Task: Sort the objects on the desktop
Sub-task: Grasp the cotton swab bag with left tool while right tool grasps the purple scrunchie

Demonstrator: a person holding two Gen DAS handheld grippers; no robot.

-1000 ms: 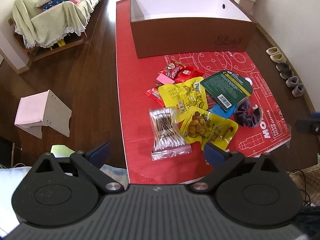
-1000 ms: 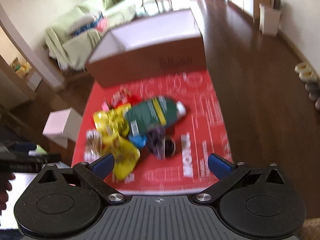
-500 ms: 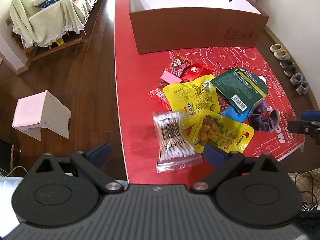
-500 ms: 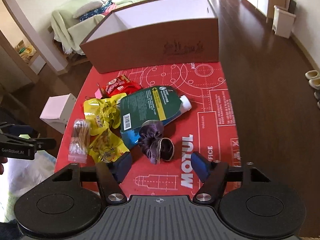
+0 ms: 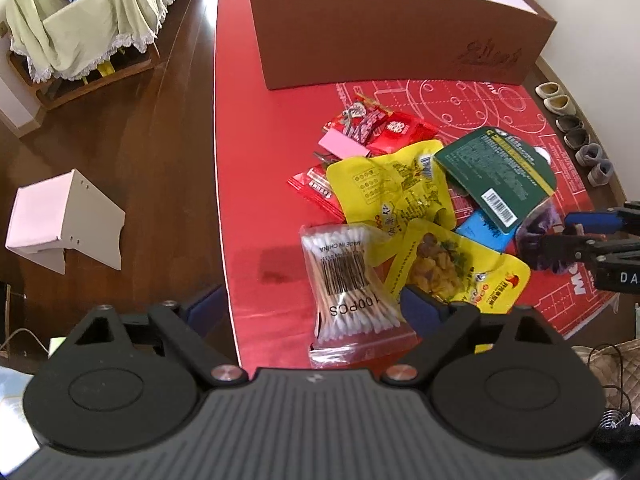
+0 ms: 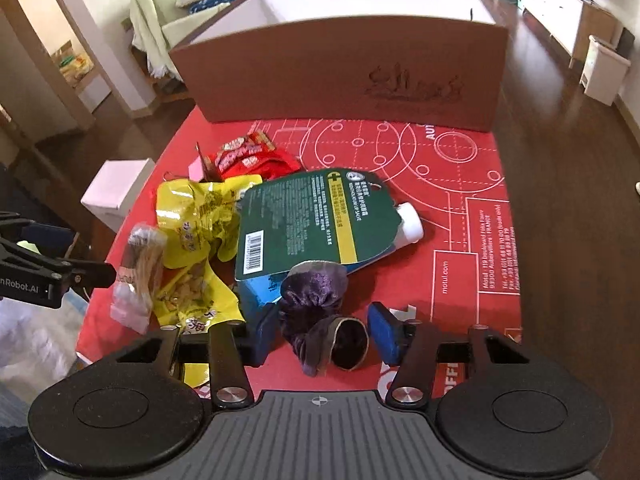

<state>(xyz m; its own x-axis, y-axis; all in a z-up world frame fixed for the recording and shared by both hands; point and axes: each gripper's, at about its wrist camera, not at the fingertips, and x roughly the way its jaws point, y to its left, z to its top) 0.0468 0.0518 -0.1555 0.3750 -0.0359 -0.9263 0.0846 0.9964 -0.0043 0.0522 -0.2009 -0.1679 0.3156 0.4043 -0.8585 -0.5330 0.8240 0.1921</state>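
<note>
Left wrist view: left tool (image 5: pixel 308 306) spread wide, holding nothing, above the clear bag of cotton swabs (image 5: pixel 348 280) near the red worktop (image 5: pixel 256 168) edge.

Right wrist view: right tool (image 6: pixel 322 332) open, its pads either side of the purple velvet scrunchie (image 6: pixel 320 312), well short of the brown cardboard box (image 6: pixel 340 76). Pick-up step, likely; next, close and carry boxward.

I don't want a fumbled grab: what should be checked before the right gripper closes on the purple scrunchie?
1. Right gripper open: ok.
2. Purple scrunchie between its fingers: ok.
3. Fingers touching the scrunchie: cannot tell.
4. Green pouch outside the fingers: ok, though the scrunchie's far end overlaps it.
5. Left gripper away from the scrunchie: ok, open over the cotton swab bag.
6. Cardboard box open-topped: ok.
</note>
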